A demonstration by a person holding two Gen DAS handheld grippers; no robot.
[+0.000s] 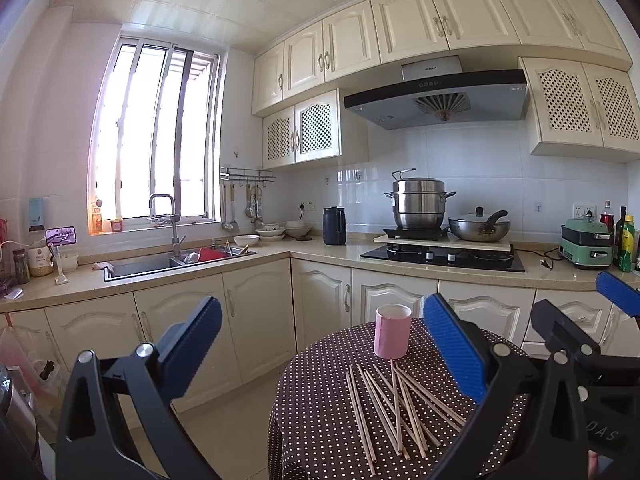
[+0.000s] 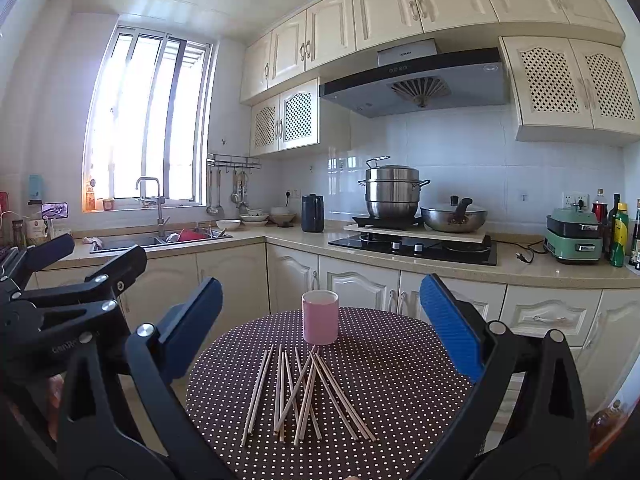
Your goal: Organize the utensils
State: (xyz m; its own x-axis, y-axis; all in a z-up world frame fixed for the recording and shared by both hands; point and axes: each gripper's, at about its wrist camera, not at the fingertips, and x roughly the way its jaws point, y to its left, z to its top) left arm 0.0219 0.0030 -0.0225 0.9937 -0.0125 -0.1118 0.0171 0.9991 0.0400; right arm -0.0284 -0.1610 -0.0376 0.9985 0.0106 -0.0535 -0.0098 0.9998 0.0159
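A pink cup [image 1: 393, 332] [image 2: 320, 322] stands upright and empty at the far side of a small round table [image 1: 316, 408] [image 2: 404, 384] covered in a brown polka-dot cloth. Several wooden chopsticks [image 1: 390, 408] [image 2: 304, 396] lie loose and crossed on the cloth just in front of the cup. My left gripper [image 1: 326, 340] hovers above the table's left part, open and holding nothing. My right gripper [image 2: 324, 320] is held above the near edge, also open and empty, with the cup and chopsticks framed between its blue pads [image 2: 448, 328]. Each gripper shows at the edge of the other's view.
Behind the table runs an L-shaped counter with cream cabinets [image 1: 256, 320], a sink [image 1: 160, 264] on the left, and a stove [image 1: 440, 258] with a steel steamer pot [image 2: 392, 192] and a wok. A green appliance [image 2: 574, 236] and bottles stand at the right. Tiled floor [image 1: 232, 432] lies left of the table.
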